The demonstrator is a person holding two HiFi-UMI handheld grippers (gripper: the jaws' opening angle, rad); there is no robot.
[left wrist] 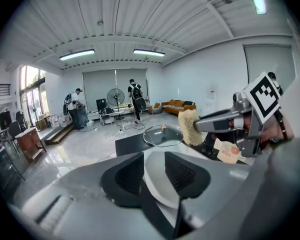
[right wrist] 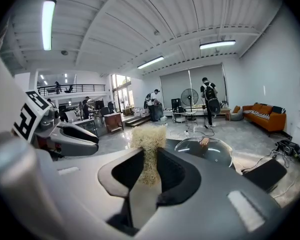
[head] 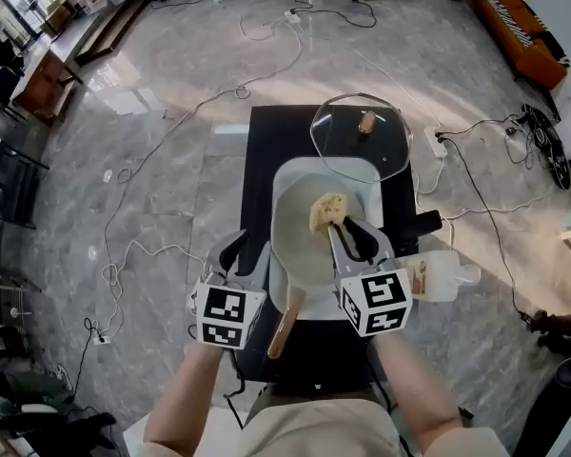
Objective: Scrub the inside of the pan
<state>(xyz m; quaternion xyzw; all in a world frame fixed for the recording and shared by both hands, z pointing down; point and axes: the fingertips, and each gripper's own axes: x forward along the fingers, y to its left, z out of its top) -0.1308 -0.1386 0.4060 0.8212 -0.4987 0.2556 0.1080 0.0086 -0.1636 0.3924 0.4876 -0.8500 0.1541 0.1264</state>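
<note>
A white pan [head: 300, 255] with a wooden handle [head: 284, 324] sits on a black table [head: 266, 136]. My right gripper [head: 341, 228] is shut on a yellowish scrub sponge [head: 326, 212] and holds it over the pan's inside. In the right gripper view the sponge [right wrist: 149, 144] sticks up from between the pads of that gripper [right wrist: 149, 171]. My left gripper [head: 247, 255] is at the pan's near left rim, beside the handle. In the left gripper view its jaws [left wrist: 153, 171] stand open on either side of the pan's white rim [left wrist: 160, 196], with a gap at each pad.
A glass lid [head: 362, 136] with a wooden knob lies on the table behind the pan. A white bottle [head: 440, 276] lies at the table's right edge. Cables trail across the marble floor. People stand far off by a fan [left wrist: 115, 98].
</note>
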